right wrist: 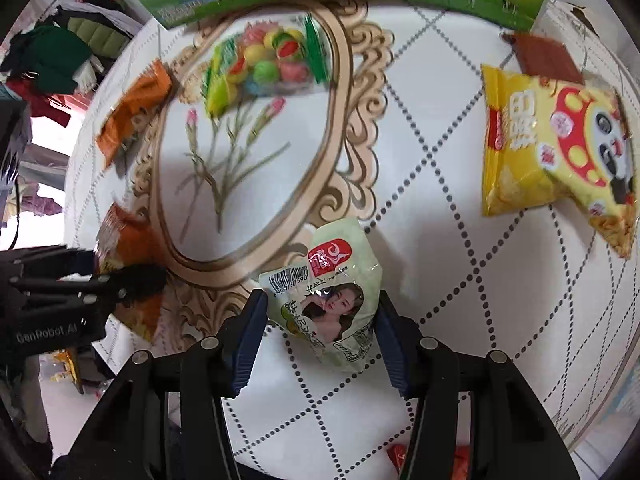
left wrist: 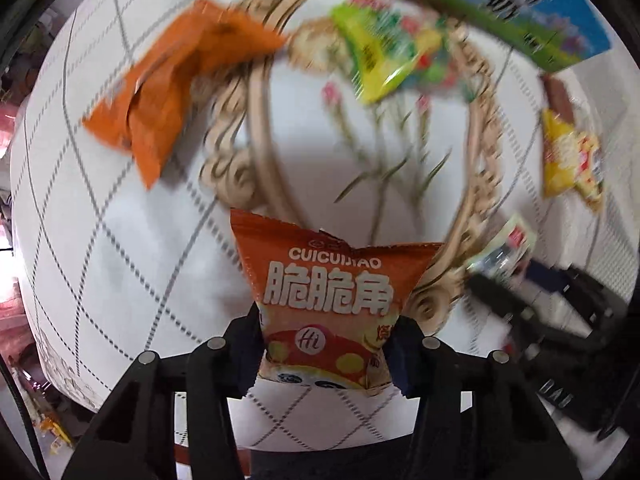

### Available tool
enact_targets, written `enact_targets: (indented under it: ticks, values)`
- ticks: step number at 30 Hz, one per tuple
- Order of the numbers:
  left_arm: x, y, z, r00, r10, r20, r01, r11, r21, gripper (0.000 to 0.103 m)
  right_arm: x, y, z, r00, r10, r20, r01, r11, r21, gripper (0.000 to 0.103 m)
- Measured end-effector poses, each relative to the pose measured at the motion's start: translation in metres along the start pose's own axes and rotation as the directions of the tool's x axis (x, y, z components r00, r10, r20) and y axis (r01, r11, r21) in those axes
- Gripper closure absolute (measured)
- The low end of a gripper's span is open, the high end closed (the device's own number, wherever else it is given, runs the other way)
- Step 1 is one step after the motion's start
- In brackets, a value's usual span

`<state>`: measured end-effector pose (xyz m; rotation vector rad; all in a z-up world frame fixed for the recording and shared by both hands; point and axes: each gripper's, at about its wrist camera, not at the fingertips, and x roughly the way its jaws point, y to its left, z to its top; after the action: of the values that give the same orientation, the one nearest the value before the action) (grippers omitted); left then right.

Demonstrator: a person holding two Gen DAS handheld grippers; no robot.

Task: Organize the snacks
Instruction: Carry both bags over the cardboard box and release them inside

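An orange snack bag (left wrist: 328,300) was clamped by the left gripper (left wrist: 326,354); a green packet (right wrist: 326,294) was clamped by the right gripper (right wrist: 320,336) above the table (right wrist: 460,300).

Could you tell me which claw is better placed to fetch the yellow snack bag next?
Neither is free, but the right claw, shut on a pale green packet, sits nearer the yellow snack bag.

a patterned tablecloth (right wrist: 440,184) and heaped clothes (right wrist: 60,52) behind it.
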<state>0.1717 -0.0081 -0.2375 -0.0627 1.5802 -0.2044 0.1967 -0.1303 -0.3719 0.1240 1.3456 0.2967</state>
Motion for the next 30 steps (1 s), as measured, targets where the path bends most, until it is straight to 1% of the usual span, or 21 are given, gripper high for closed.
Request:
enact_targets:
  ticks: [2, 5, 8, 10, 12, 14, 16, 17, 19, 20, 21, 22, 23, 26, 30]
  values:
    - [-0.014, -0.011, 0.008, 0.999, -0.028, 0.025, 0.027, 1.000, 0.004, 0.055, -0.014, 0.001, 0.002, 1.000, 0.015, 0.026, -0.015, 1.000, 0.001, 0.048]
    - [-0.047, -0.026, 0.023, 0.994, -0.076, 0.083, 0.075, 0.997, 0.020, 0.055, -0.036, 0.002, 0.012, 0.997, 0.034, 0.070, -0.034, 0.999, -0.004, 0.048]
    - [-0.088, -0.042, 0.047, 0.979, -0.125, 0.160, 0.120, 0.992, 0.043, 0.055, -0.067, 0.001, 0.024, 0.990, 0.038, 0.134, -0.037, 0.999, -0.013, 0.048]
    - [-0.118, -0.053, 0.069, 0.964, -0.159, 0.212, 0.148, 0.987, 0.067, 0.055, -0.092, -0.002, 0.037, 0.982, 0.052, 0.184, -0.052, 0.999, -0.005, 0.048]
    - [-0.138, -0.050, 0.090, 0.953, -0.178, 0.247, 0.162, 0.983, 0.083, 0.055, -0.111, -0.005, 0.049, 0.972, 0.051, 0.229, -0.052, 0.999, -0.004, 0.048]
    - [-0.162, -0.050, 0.114, 0.942, -0.181, 0.283, 0.159, 0.982, 0.099, 0.055, -0.137, -0.010, 0.065, 0.955, 0.039, 0.295, -0.041, 0.999, -0.001, 0.048]
    - [-0.171, -0.052, 0.140, 0.937, -0.181, 0.299, 0.156, 0.982, 0.104, 0.055, -0.156, -0.016, 0.086, 0.938, 0.015, 0.348, -0.017, 1.000, 0.003, 0.048]
    - [-0.174, -0.055, 0.155, 0.937, -0.177, 0.300, 0.154, 0.983, 0.100, 0.055, -0.164, -0.019, 0.099, 0.929, 0.006, 0.370, -0.012, 1.000, 0.014, 0.048]
    - [-0.171, -0.054, 0.167, 0.940, -0.181, 0.289, 0.161, 0.983, 0.091, 0.055, -0.175, -0.028, 0.119, 0.919, -0.012, 0.395, 0.000, 1.000, 0.030, 0.048]
    - [-0.170, -0.058, 0.180, 0.943, -0.183, 0.280, 0.166, 0.983, 0.083, 0.055, -0.179, -0.032, 0.127, 0.916, -0.020, 0.401, 0.007, 0.999, 0.035, 0.048]
    - [-0.164, -0.057, 0.192, 0.945, -0.183, 0.271, 0.169, 0.983, 0.073, 0.055, -0.182, -0.037, 0.144, 0.914, -0.039, 0.403, 0.023, 0.999, 0.046, 0.048]
    - [-0.158, -0.058, 0.198, 0.948, -0.183, 0.262, 0.171, 0.983, 0.071, 0.055, -0.184, -0.042, 0.153, 0.914, -0.046, 0.403, 0.026, 0.998, 0.053, 0.048]
    - [-0.152, -0.060, 0.213, 0.953, -0.181, 0.244, 0.171, 0.983, 0.063, 0.055, -0.183, -0.047, 0.170, 0.916, -0.057, 0.397, 0.033, 0.997, 0.065, 0.048]
    - [-0.131, -0.069, 0.246, 0.964, -0.196, 0.178, 0.193, 0.981, 0.034, 0.055, -0.173, -0.067, 0.201, 0.927, -0.077, 0.366, 0.041, 0.994, 0.105, 0.048]
    - [-0.100, -0.071, 0.269, 0.969, -0.235, 0.077, 0.238, 0.971, -0.022, 0.055, -0.146, -0.085, 0.227, 0.956, -0.067, 0.285, 0.028, 0.990, 0.137, 0.048]
